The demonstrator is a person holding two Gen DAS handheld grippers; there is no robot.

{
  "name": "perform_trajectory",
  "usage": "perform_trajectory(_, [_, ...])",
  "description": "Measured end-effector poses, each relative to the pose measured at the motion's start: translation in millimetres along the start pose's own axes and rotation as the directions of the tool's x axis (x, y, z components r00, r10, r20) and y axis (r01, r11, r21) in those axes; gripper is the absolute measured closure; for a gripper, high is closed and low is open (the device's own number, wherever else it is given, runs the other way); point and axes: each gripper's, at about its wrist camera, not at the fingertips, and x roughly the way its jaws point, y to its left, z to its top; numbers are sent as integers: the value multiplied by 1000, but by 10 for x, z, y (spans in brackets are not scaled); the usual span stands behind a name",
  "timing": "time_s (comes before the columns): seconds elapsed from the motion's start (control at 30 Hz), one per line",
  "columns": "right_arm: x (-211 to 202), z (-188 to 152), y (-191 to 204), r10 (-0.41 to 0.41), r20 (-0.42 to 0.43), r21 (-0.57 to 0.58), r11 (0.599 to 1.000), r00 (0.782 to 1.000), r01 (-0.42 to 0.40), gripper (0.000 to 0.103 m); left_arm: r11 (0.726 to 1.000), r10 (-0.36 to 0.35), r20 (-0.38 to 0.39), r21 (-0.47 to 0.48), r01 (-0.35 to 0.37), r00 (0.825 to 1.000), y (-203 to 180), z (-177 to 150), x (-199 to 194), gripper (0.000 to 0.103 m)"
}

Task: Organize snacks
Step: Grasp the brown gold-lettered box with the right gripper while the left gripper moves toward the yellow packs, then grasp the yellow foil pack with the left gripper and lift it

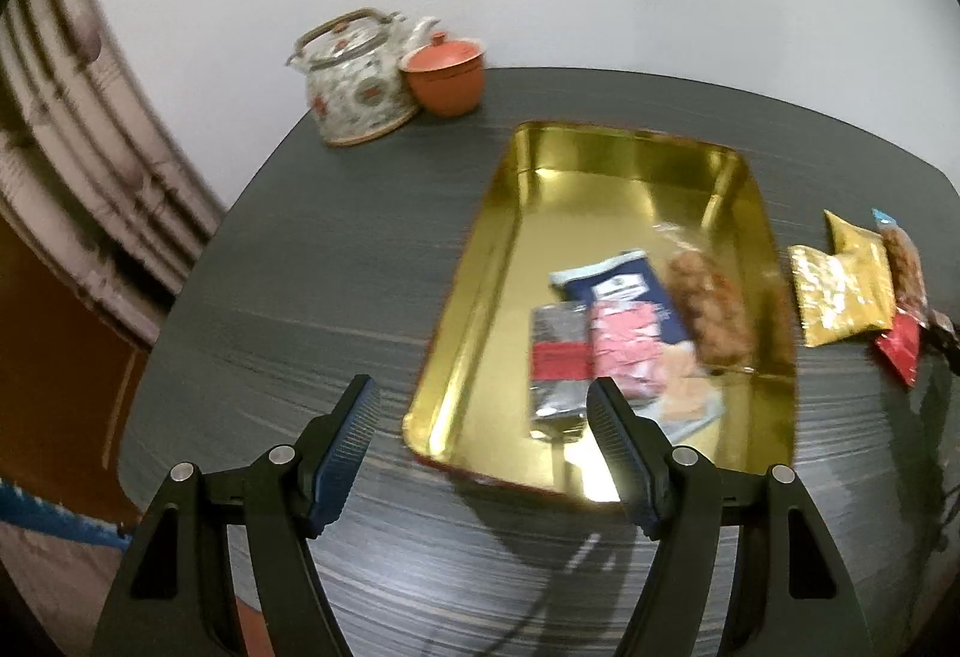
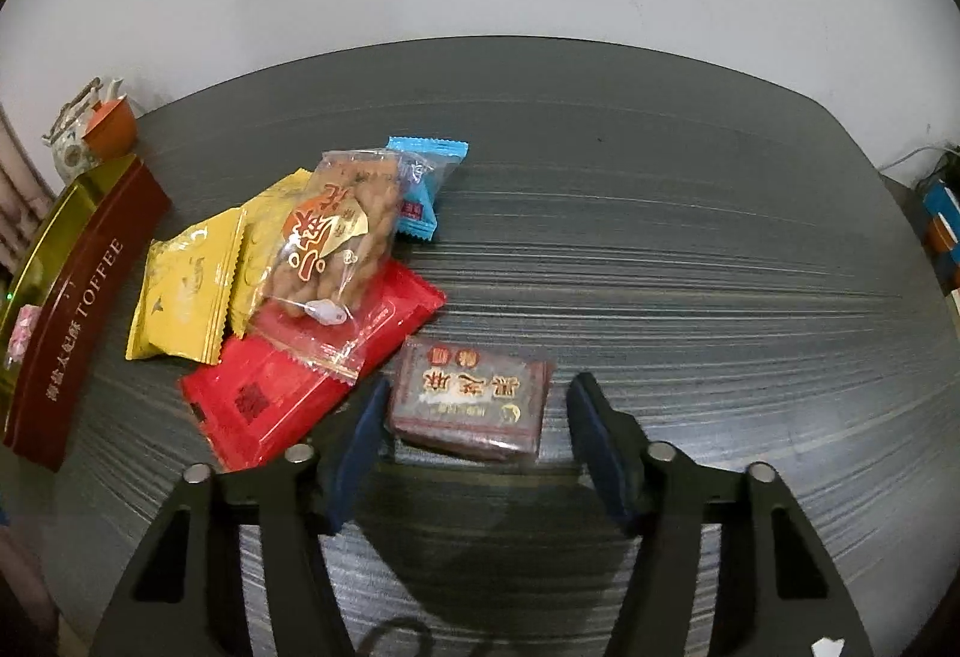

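Your right claw stands open around the brown packet, not yet pressing; close on it, then carry it to the gold tin. Your left claw is wide and empty.

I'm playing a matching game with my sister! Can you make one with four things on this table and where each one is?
Things:
1. brown snack block
2. clear bag of twists
3. orange pot
4. navy packet

Places:
A. beside the teapot
B. inside the gold tin
C. between the right gripper fingers
D. on top of the red packet

Pairs: 1-C, 2-D, 3-A, 4-B
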Motion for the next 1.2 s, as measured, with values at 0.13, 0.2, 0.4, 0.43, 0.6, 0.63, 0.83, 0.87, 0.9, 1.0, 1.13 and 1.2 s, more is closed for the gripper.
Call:
perform_trajectory(0.13, [-16, -8, -25, -15, 22, -19, 1000, 1000, 15, 60, 998, -36, 13, 46, 36, 999, -250, 86, -88, 31])
perform_trajectory(0.2, [-21, -26, -75, -10, 26, -18, 1000, 1000, 11, 61, 995, -63, 24, 84, 61, 998, -418, 139, -119, 31])
perform_trajectory(0.4, [-74, -94, -346, -27, 38, -7, 1000, 999, 27, 61, 978, -114, 27, 179, 107, 993, -944, 265, -104, 26])
perform_trajectory(0.43, [-84, -105, -385, -32, 39, -7, 999, 999, 32, 61, 974, -122, 33, 195, 113, 992, -1040, 287, -113, 26])
perform_trajectory(0.6, [-73, -120, -539, -46, 49, 2, 999, 998, 46, 61, 936, -224, 25, 284, 208, 974, -1436, 392, -76, 24])
perform_trajectory(0.63, [-74, -108, -574, -47, 52, 1, 999, 998, 47, 61, 924, -244, 16, 309, 227, 970, -1508, 406, -53, 24])
perform_trajectory(0.83, [10, -118, -465, -58, 82, -9, 998, 995, 59, 61, 828, -327, -58, 463, 316, 943, -1925, 437, 109, 20])
perform_trajectory(0.87, [10, -118, -468, -58, 82, -10, 998, 995, 59, 60, 809, -347, -80, 479, 342, 934, -1979, 443, 135, 18])
perform_trajectory(0.9, [11, -116, -468, -57, 82, -8, 998, 995, 58, 60, 796, -360, -94, 488, 358, 928, -2013, 445, 151, 15])
perform_trajectory(1.0, [0, -133, -467, -57, 82, -7, 998, 995, 58, 60, 756, -377, -132, 528, 387, 917, -2153, 494, 237, 11])
perform_trajectory(1.13, [5, -145, -479, -57, 82, -6, 998, 995, 57, 59, 702, -389, -206, 565, 434, 898, -2293, 506, 381, 9])
perform_trajectory(1.2, [0, -153, -467, -57, 83, -6, 998, 995, 58, 59, 686, -373, -228, 585, 433, 899, -2363, 499, 450, 9])
